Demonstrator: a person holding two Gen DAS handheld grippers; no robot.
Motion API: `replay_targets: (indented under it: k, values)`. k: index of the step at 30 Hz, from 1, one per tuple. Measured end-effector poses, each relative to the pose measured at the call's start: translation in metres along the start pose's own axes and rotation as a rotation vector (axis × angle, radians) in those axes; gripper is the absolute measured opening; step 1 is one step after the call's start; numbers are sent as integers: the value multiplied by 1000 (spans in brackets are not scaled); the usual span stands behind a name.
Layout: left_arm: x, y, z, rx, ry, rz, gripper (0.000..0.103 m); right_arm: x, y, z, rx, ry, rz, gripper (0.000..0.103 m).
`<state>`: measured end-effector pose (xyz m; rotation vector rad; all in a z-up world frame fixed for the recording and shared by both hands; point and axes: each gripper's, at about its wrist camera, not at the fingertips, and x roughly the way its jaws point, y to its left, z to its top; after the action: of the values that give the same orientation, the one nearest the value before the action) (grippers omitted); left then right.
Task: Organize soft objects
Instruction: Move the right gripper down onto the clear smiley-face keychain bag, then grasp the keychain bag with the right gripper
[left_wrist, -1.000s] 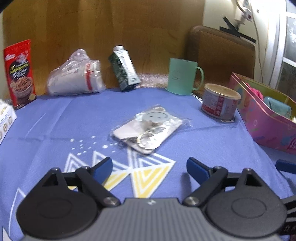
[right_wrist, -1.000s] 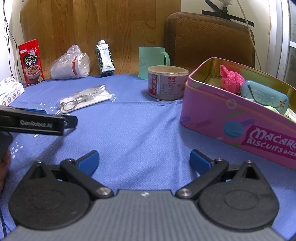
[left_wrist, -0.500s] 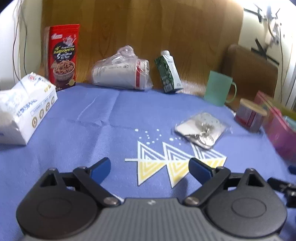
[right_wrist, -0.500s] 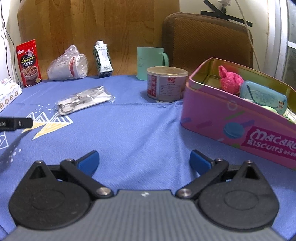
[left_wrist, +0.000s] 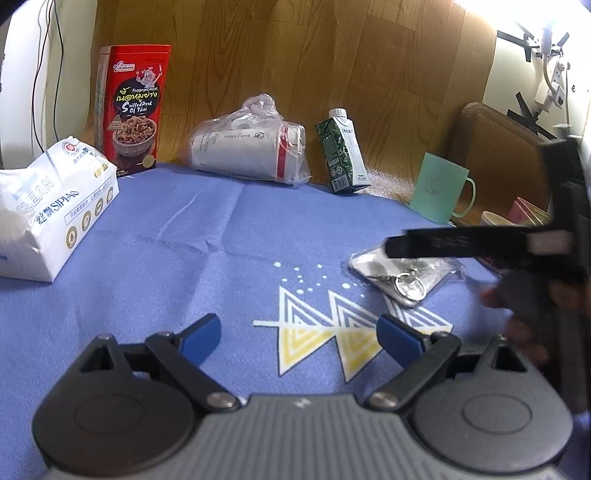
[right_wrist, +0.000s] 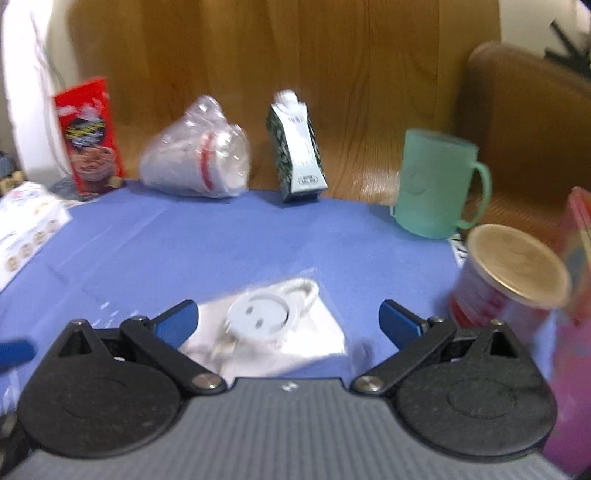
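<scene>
Blur smeared the right view; tin (right_wrist: 576, 295) cut off.
Both grippers, left (left_wrist: 297, 334) and right (right_wrist: 288, 323), gaped empty; crinkly clear pouch (right_wrist: 280, 325) lay between the right's jaws.

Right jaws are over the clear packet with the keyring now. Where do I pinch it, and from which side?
Probably across the clear packet at the raised round white piece, coming down from above. It lies flat on the blue cloth, so its thin edges offer little to catch. The right gripper already stands open astride it.

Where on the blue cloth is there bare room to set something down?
Bare: the wide stretch between tissue pack, bagged cups and the clear packet. Crowded: the right side, where mug, can and pink tin stand close together.
</scene>
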<state>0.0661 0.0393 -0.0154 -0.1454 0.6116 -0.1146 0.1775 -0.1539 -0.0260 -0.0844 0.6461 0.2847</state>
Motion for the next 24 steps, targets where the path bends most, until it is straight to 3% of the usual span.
replay_targets:
  k: [2, 4, 7, 11, 24]
  values:
    - [0, 0, 0, -3, -1, -3, 96, 16, -4, 3, 35, 59, 34, 103]
    - [0, 0, 0, -6, -1, -8, 97, 16, -1, 3, 17, 59, 32, 103]
    - [0, -1, 0, -8, 0, -11, 98, 4, 2, -5, -8, 30, 66, 87]
    - [0, 0, 0, -11, -1, -15, 98, -12, 3, -16, -14, 2, 71, 78]
    - [0, 1, 0, -16, -1, -27, 99, -68, 8, -57, -2, -16, 51, 76]
